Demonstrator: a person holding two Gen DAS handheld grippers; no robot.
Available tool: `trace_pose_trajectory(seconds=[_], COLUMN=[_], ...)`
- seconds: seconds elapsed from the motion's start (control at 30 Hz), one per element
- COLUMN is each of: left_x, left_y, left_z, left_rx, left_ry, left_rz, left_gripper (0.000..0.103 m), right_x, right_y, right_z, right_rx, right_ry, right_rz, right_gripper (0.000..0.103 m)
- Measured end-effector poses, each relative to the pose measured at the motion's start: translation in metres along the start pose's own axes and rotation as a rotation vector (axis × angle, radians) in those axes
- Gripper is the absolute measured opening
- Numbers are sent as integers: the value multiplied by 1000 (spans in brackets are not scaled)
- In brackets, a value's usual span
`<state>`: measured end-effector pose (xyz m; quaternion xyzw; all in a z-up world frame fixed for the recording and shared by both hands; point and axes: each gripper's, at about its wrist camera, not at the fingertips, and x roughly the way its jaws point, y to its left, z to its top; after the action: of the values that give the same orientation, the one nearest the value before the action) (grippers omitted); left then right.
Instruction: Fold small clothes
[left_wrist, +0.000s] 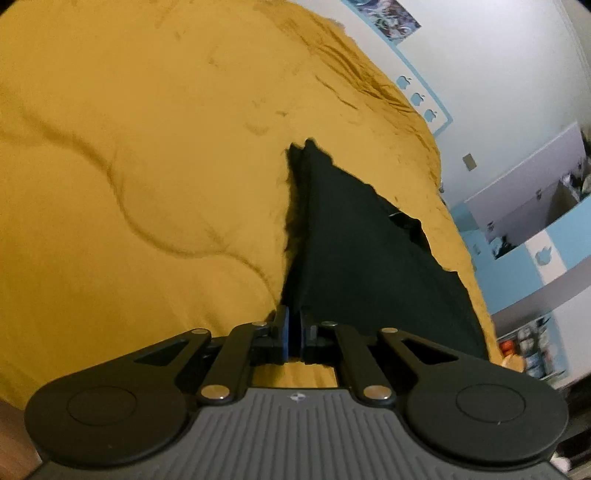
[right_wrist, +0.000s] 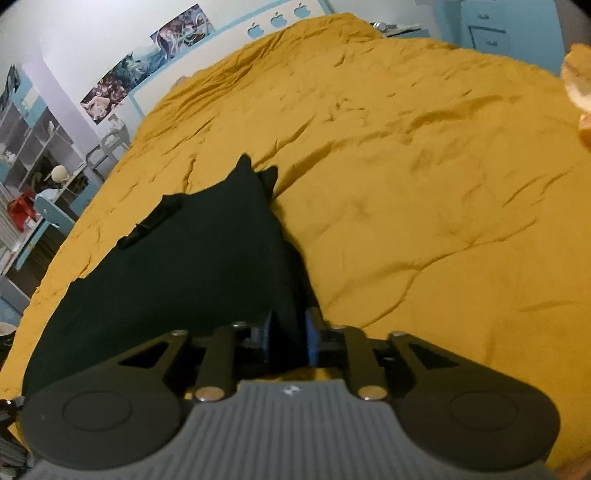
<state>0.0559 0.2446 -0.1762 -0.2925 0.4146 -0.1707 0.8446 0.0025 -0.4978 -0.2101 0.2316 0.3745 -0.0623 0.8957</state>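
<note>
Two grippers: both clamped on one black garment (left_wrist: 369, 258), one at each near corner
Left gripper (left_wrist: 294, 332): blue pads pressed together with a fold of the dark cloth pinched between them
Right gripper (right_wrist: 290, 339): blue pads closed around a thicker bunch of the same cloth
Garment position: lifted at the near edge, stretched between the two tools, far end trailing onto the mustard bedspread (left_wrist: 147, 147); far corners stick up in two points
Garment detail: small strap-like piece along one side edge, type cannot be told
Surface: bedspread wrinkled, quilted seams visible
Background: posters (right_wrist: 147, 62) on white wall, shelves (right_wrist: 33, 147) beside the bed
</note>
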Motion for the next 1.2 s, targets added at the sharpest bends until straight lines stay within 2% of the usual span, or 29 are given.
trace_pose_trajectory(seconds=[0.07, 0.1, 0.17, 0.2, 0.27, 0.3, 0.4, 0.47, 0.53, 0.63, 0.7, 0.73, 0.8, 0.9, 1.0, 1.1, 1.2], left_x=[-13, -19, -26, -27, -19, -11, 19, 41, 62, 80, 82, 77, 64, 40, 23, 17, 20], left_y=[-21, -37, -66, -84, -116, -131, -160, -171, -174, -161, -146, -140, -124, -96, -71, -57, -59], left_z=[6, 8, 5, 1, -12, -18, -36, -46, -52, -55, -56, -56, -53, -47, -44, -47, -50], left_rx=[84, 140, 249, 308, 393, 415, 428, 429, 422, 363, 309, 290, 251, 169, 113, 86, 122], left_ry=[-35, -57, -94, -121, -141, -131, -93, -65, -48, 2, 17, 9, -25, -76, -103, -109, -115], left_rz=[60, 112, 181, 196, 179, 139, 16, -26, -30, -15, 5, 13, 31, 90, 118, 80, 99], left_gripper=[7, 12, 34, 37, 49, 52, 54, 54, 54, 54, 52, 49, 49, 50, 50, 49, 48], right_x=[-17, -26, -41, -46, -47, -43, -17, 4, 22, 45, 53, 53, 51, 33, 16, 2, -3], right_y=[12, 21, 38, 50, 77, 94, 149, 181, 206, 224, 222, 216, 196, 157, 105, 52, 30], right_z=[0, 1, 2, 1, -4, -9, -32, -49, -66, -82, -88, -90, -85, -72, -59, -45, -43], right_rx=[-46, -79, -113, -126, -151, -167, -223, -253, -256, -269, -279, -274, -234, -183, -102, 22, 45], right_ry=[-67, -101, -156, -174, -187, -184, -144, -99, -63, -28, -10, -6, -10, -68, -109, -142, -140], right_rz=[-73, -88, -54, -15, 65, 107, 239, 313, 389, 385, 351, 329, 297, 196, 76, 21, 27], right_gripper=[40, 40, 40, 40, 40, 40, 39, 36, 33, 33, 33, 32, 32, 34, 33, 27, 26])
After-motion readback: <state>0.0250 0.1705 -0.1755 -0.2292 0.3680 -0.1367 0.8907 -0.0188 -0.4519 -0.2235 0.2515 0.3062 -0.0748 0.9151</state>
